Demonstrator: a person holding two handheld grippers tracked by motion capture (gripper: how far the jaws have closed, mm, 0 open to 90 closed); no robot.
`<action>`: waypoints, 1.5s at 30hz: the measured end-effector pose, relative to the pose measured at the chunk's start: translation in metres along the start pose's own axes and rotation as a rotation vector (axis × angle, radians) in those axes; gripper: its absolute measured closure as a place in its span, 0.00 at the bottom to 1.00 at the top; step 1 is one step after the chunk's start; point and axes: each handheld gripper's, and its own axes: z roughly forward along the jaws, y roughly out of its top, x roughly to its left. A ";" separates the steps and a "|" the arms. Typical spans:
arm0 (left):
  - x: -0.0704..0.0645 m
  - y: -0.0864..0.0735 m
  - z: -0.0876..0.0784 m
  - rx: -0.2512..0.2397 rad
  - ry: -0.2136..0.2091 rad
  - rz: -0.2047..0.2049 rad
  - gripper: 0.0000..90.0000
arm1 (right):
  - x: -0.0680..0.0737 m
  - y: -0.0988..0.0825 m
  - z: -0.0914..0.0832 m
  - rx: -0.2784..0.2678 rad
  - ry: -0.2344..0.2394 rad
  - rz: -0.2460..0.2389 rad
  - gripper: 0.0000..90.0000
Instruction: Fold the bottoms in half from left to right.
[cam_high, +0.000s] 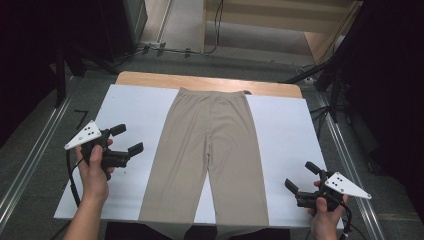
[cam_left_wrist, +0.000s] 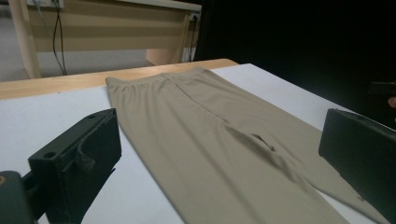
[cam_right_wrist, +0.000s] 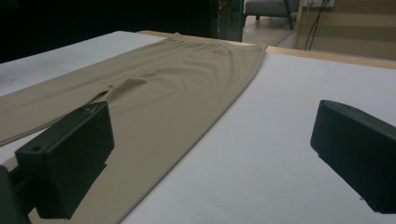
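The tan pants (cam_high: 212, 150) lie flat in the middle of the white table sheet (cam_high: 135, 107), waistband toward 12 o'clock. The left gripper (cam_high: 131, 139) sits at 9 o'clock, jaws spread, holding nothing. The right gripper (cam_high: 301, 176) sits near 4 o'clock, also spread. The leg ends seem to hang off the near edge.

I work in what looks like a lab or recording studio: beyond my white-covered table (cam_high: 135, 107), black stands (cam_high: 336, 65) and cables (cam_high: 170, 49) sit on grey carpet, metal rails (cam_high: 30, 155) flank it, and dark curtains hang around it.
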 end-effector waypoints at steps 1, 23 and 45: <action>0.002 0.002 0.005 -0.004 -0.003 -0.006 0.00 | 0.001 0.001 0.000 0.002 0.003 -0.003 0.00; 0.063 0.043 0.144 0.211 0.028 -0.056 0.02 | 0.027 0.002 0.021 0.059 0.097 -0.069 0.00; 0.121 0.042 0.232 0.430 0.290 -0.125 0.54 | 0.023 -0.012 0.035 0.105 0.074 -0.066 0.00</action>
